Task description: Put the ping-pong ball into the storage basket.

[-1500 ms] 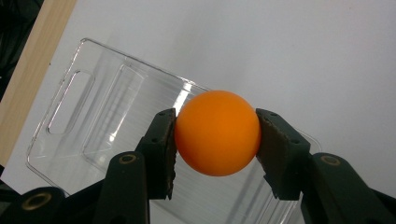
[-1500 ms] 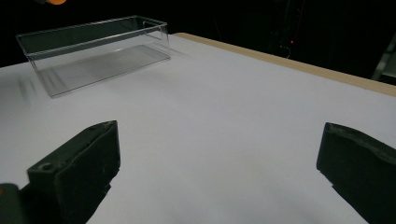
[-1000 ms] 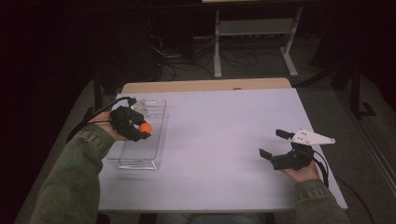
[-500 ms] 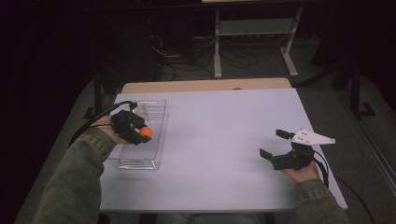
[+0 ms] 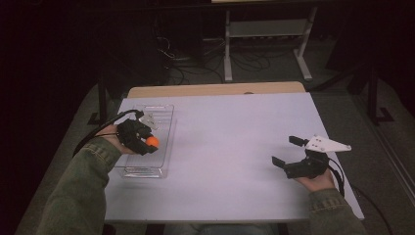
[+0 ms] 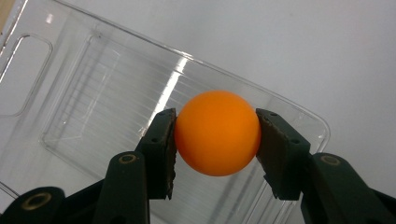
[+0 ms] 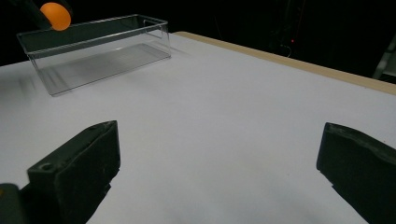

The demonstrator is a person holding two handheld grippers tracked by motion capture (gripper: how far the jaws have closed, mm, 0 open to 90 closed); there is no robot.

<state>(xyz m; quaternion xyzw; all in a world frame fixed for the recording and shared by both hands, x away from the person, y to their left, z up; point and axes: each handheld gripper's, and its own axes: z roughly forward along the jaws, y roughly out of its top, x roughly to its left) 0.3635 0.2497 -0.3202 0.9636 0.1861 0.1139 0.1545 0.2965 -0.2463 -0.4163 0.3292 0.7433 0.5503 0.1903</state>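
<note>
Dim, murky surroundings, glare streaks on the clear tray (image 6: 140, 93), perhaps slightly soft.

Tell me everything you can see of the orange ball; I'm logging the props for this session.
The ball is a plain, smooth, matte orange sphere with no visible markings, looking like light plastic. It is clamped between the two black jaws of the left gripper, one pad pressing each side, and nothing else touches it. It is held in the air over the clear plastic bin at the table's left, above the bin's rim rather than resting inside. The right gripper is far from it.
</note>
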